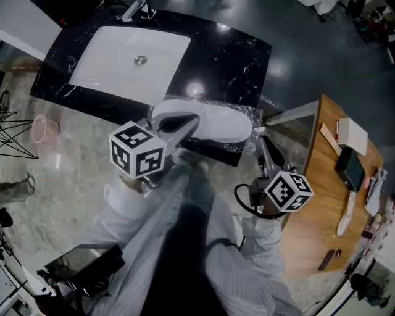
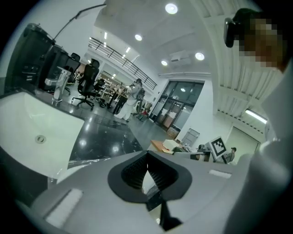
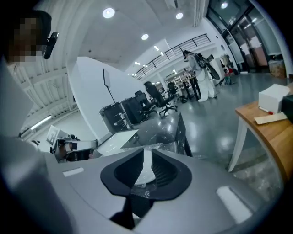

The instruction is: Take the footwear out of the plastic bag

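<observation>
Black marble counter with a white sink basin set into its left part and a tap at the far edge. One white shoe in a clear plastic bag lies at the counter's near edge, right of the basin. Wooden table stands apart on the right and carries a white box, a flat black device just beside it, and a long white item nearer the front.
</observation>
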The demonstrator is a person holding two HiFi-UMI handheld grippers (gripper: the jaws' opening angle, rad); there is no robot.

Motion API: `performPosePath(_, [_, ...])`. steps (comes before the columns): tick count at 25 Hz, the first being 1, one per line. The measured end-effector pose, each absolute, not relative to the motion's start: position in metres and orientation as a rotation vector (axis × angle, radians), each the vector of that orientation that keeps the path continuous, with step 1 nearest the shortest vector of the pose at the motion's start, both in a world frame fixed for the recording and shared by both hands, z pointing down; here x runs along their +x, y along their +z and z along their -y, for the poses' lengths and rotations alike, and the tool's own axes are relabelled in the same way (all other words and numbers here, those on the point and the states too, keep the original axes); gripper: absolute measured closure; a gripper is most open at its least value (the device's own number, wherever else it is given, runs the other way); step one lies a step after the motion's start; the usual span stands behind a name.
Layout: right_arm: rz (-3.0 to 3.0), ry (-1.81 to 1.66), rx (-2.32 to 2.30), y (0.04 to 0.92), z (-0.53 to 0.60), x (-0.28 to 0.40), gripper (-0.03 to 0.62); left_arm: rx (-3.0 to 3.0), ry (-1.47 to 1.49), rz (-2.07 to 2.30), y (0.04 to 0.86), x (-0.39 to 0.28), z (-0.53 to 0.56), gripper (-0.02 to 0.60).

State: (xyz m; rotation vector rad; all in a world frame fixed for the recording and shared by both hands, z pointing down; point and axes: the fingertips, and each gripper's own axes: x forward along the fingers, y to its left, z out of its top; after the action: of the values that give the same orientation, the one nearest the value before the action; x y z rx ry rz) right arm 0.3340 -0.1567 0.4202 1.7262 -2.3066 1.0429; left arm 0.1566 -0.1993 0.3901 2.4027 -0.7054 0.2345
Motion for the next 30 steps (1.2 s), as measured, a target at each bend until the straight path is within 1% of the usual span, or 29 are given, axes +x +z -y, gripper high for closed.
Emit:
performPosePath(3, [2.333, 1.242, 1.573, 0.436, 0.161, 0.340, 0.485, 2.294, 0.191, 0.748, 0.398, 0.131, 0.205, 0.572])
performPosePath(4, [2.345, 1.315, 1.515, 0.440, 0.162, 0.340, 0.484, 2.254, 0.171, 0.746, 0.399, 0.123, 0.206, 0.542])
performPosePath(5, [2.352, 1.381, 1.454, 0.444, 0.163, 0.339, 0.479, 2.218, 0.154, 0.738, 0.401, 0.115, 0.207, 0.476])
performPosePath(6, [2.356, 1.435, 1.392, 0.448, 0.164, 0.339, 0.477, 2.187, 0.140, 0.726, 0.402, 0.107, 0.208, 0.432])
performPosePath(10, [2.411, 1.518, 1.176, 0.456, 0.179, 0.340, 0.468, 2.102, 0.147, 0.730, 0.408, 0.073, 0.214, 0.348])
performPosePath(14, [2.380, 1.618, 1.004, 0.472, 0.184, 0.341, 0.468, 1.985, 0.203, 0.796, 0.429, 0.030, 0.222, 0.342])
performPosePath(16, [2.368, 1.668, 0.900, 0.477, 0.184, 0.337, 0.468, 1.934, 0.235, 0.787, 0.437, 0.019, 0.223, 0.353])
performPosePath(23, [2.355, 1.715, 0.677, 0.481, 0.183, 0.331, 0.468, 1.846, 0.409, 0.657, 0.469, 0.022, 0.219, 0.360])
performPosePath(27, [2.324, 1.808, 0.615, 0.485, 0.183, 0.328, 0.468, 1.801, 0.480, 0.601, 0.481, 0.024, 0.217, 0.364])
performPosePath(29, [2.308, 1.849, 0.580, 0.488, 0.183, 0.326, 0.468, 1.782, 0.521, 0.577, 0.485, 0.028, 0.214, 0.404])
performPosePath(30, [2.305, 1.856, 0.555, 0.489, 0.183, 0.324, 0.468, 1.772, 0.543, 0.566, 0.487, 0.030, 0.212, 0.413])
